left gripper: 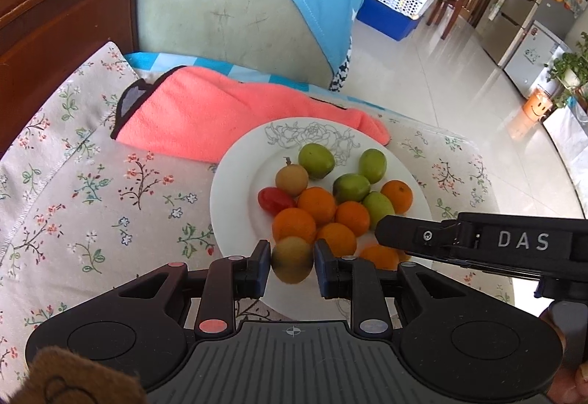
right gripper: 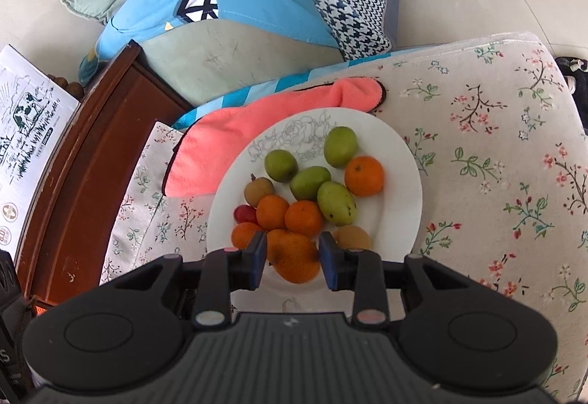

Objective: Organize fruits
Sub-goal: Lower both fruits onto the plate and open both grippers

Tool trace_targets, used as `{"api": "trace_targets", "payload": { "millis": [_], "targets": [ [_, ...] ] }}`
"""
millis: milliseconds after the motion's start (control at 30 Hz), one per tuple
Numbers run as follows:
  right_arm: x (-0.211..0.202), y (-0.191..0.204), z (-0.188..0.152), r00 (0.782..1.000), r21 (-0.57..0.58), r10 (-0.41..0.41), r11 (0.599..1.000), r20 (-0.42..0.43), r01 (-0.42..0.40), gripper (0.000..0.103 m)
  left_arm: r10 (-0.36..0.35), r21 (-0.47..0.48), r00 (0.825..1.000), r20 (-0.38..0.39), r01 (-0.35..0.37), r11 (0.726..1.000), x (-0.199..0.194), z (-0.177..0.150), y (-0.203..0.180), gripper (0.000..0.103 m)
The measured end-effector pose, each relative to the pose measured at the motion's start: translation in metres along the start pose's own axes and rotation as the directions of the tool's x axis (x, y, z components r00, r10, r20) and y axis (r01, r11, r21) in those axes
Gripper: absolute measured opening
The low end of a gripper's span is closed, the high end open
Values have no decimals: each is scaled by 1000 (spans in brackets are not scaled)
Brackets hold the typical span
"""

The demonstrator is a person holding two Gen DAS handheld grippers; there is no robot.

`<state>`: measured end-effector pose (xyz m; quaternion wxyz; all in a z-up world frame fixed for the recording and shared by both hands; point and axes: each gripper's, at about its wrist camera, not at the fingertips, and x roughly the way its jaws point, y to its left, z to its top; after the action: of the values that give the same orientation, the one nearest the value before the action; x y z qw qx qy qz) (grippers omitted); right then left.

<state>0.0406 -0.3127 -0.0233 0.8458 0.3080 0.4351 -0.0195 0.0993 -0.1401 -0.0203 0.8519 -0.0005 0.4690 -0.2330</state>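
A white plate point(left gripper: 235, 190) lies on the floral cushion, holding several oranges, several green fruits, a red tomato point(left gripper: 275, 200) and a brown round fruit point(left gripper: 291, 179). My left gripper point(left gripper: 293, 262) hovers over the plate's near rim, shut on another brown-green round fruit point(left gripper: 292, 258). In the left wrist view, one finger point(left gripper: 404, 233) of the right gripper reaches in from the right over the plate. My right gripper point(right gripper: 293, 257) is shut on an orange point(right gripper: 296, 258) low over the plate point(right gripper: 400, 183). A third brown fruit point(right gripper: 352, 238) lies just right of it.
A pink towel point(left gripper: 205, 117) touches the plate's far rim. Behind it stand blue and green cushions point(left gripper: 220, 10). A dark wooden frame point(left gripper: 55, 18) runs along the left, with a cardboard box point(right gripper: 25, 132) on it. The floral cover point(right gripper: 496, 165) stretches to the right.
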Motion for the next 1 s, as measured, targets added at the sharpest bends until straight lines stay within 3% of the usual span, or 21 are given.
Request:
{"api": "trace_targets", "payload": {
  "millis": [167,300,400,533,667,767,1000],
  "targets": [
    [-5,2,3,1000,-16,-2,1000,28,3,33,1,-19,1000,19,-1,1000,-5,3,0,31],
    [-9,6,5,998,-50,-25,998,51,27,33,41,-25,998,42,-40,999,-10,7,1,51],
    [-12,9,6,997,-78,-38,996,66,43,34,56,-24,997,53,-55,998,-14,9,2,51],
    [-14,11,6,996,-103,-57,993,73,65,34,87,-17,995,54,-86,996,-17,10,1,63],
    [-16,13,6,993,-122,-80,988,86,90,38,122,5,991,57,-122,992,-19,10,0,66],
    [-20,14,5,991,-125,-100,986,94,112,39,132,-1,990,56,-132,991,-22,10,2,74],
    [-36,22,-1,984,-162,-126,976,129,146,63,153,-14,986,58,-153,988,-30,9,3,91]
  ]
}}
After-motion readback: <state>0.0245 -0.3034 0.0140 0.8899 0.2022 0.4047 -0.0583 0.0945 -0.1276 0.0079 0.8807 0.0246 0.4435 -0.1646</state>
